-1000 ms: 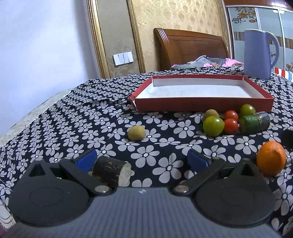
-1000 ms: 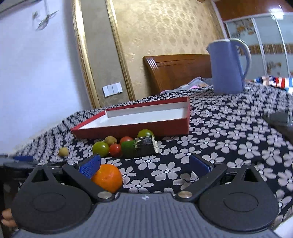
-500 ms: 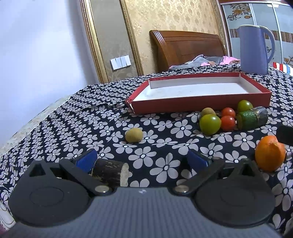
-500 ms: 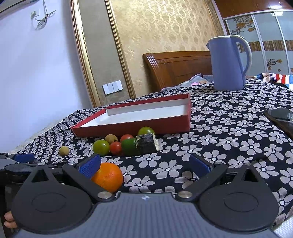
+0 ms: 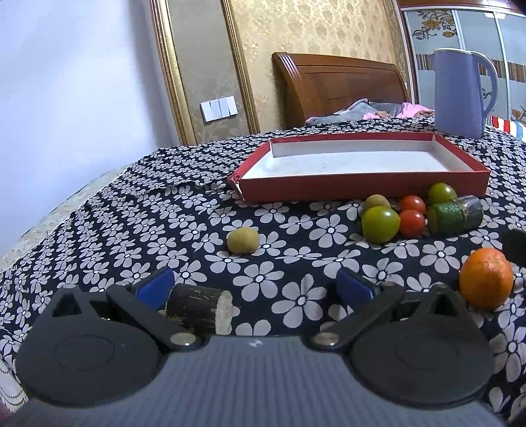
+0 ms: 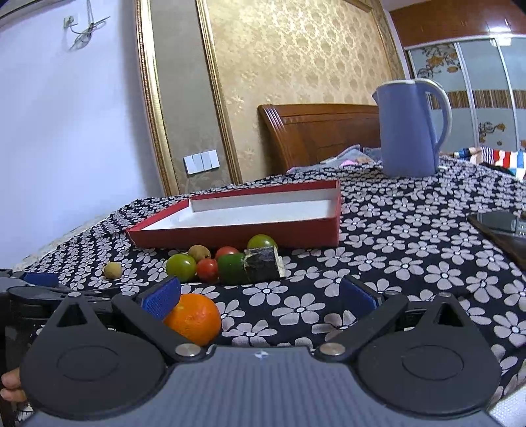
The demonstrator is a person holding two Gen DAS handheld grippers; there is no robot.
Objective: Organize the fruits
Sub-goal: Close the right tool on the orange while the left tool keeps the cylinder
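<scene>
Phone (image 6: 499,230) only in right view; both grippers (image 5: 253,285) (image 6: 259,295) spread wide, nothing held.

A pale lavender wall (image 5: 75,92) meets a gold-framed panel (image 5: 200,65) of damask wallpaper (image 6: 296,56) bearing a white switch plate (image 5: 219,108). A wooden headboard (image 5: 338,85) stands behind the table's black floral cloth (image 5: 131,230), with sliding wardrobe doors (image 5: 466,29) at right.

tablecloth (image 5: 138,230): matt printed cloth
tray (image 5: 361,189): red card walls, white papery inside
jug (image 5: 458,95): smooth, slightly glossy plastic, behind tray
headboard (image 5: 335,85): polished wood, behind tray
tomatoes (image 5: 411,213): glossy skins, before tray
orange (image 6: 194,318): dimpled peel
</scene>
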